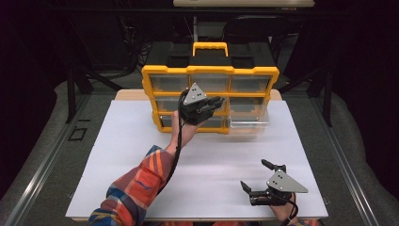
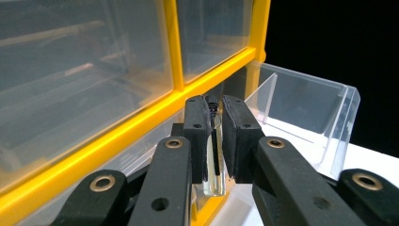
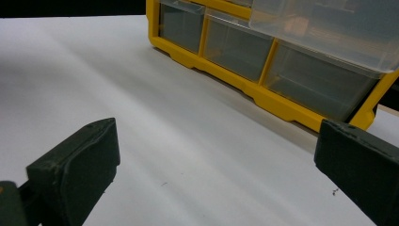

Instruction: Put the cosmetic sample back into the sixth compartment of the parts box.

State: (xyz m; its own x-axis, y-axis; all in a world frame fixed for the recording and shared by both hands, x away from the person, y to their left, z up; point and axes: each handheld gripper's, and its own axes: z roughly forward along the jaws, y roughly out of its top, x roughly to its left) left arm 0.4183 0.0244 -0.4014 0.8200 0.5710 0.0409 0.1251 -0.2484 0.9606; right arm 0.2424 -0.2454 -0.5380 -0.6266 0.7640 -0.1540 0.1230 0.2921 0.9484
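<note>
A yellow-framed organizer (image 1: 209, 70) with clear drawers stands at the back of the white tabletop (image 1: 136, 155). One clear drawer (image 1: 249, 121) on its right side is pulled out. My left gripper (image 1: 215, 102) hovers in front of the organizer's middle, just left of that drawer. In the left gripper view it (image 2: 215, 106) is shut on a small clear vial (image 2: 214, 157) with a dark cap, held upright beside the open drawer (image 2: 301, 108). My right gripper (image 1: 254, 173) rests low near the table's front right, jaws spread wide (image 3: 216, 141) with nothing between them.
The organizer's black top carries a yellow handle (image 1: 210, 46). In the right gripper view the yellow frame (image 3: 282, 106) and the pulled-out drawer (image 3: 329, 33) lie ahead across bare white surface. Dark floor and metal rails flank the table.
</note>
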